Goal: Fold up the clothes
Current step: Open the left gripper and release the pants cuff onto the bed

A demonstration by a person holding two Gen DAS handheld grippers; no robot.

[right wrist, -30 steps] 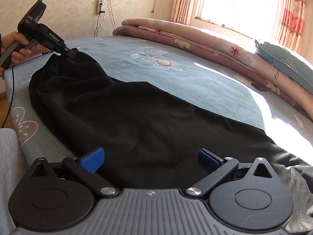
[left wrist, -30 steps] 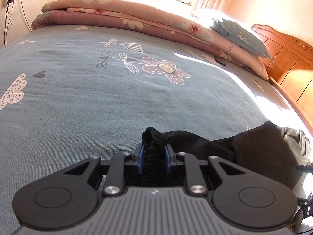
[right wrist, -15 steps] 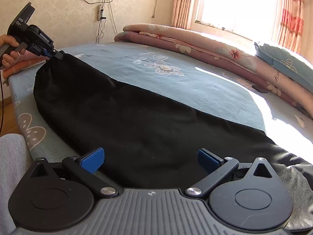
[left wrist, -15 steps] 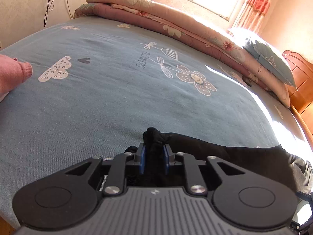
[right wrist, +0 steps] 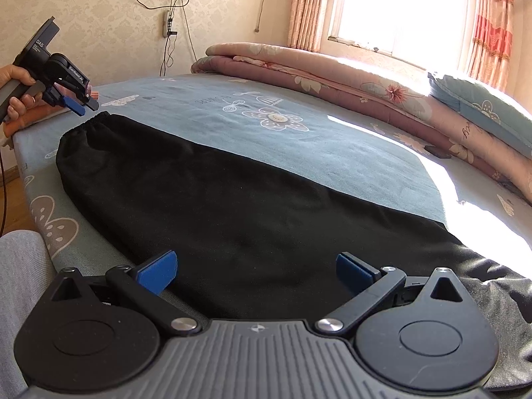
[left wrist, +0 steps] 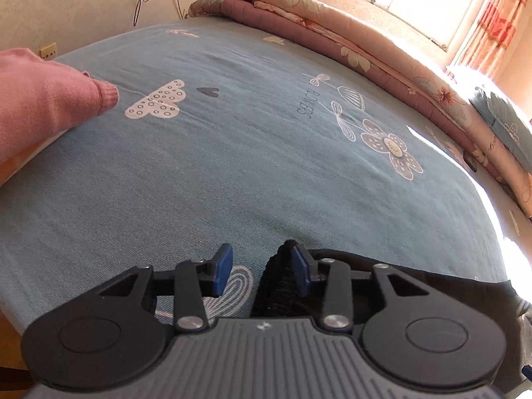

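Black trousers [right wrist: 232, 206] lie stretched flat along the near side of the blue bed sheet [right wrist: 332, 146]. Their elastic cuff [right wrist: 96, 121] rests at the far left end. My left gripper [right wrist: 85, 107], held by a hand [right wrist: 16, 89], hovers just past that cuff. Its jaws are opening. In the left wrist view the left gripper [left wrist: 261, 264] has the cuff [left wrist: 279, 286] leaning on the right pad only, the left pad clear of it. My right gripper [right wrist: 256, 266] stands wide open low over the trousers' near part, gripping nothing.
A pink knit garment [left wrist: 40, 99] lies at the bed's left edge. Folded quilts [right wrist: 316, 69] and a pillow [right wrist: 482, 109] line the far side under the window. The bed's corner drops off at the left, and a grey-clad leg [right wrist: 20, 282] stands by the near edge.
The left gripper's jaws have parted and let go of the cuff, which now lies on the sheet. It carried the cuff leftward first, pulling the trousers out flat. The right gripper stayed put.
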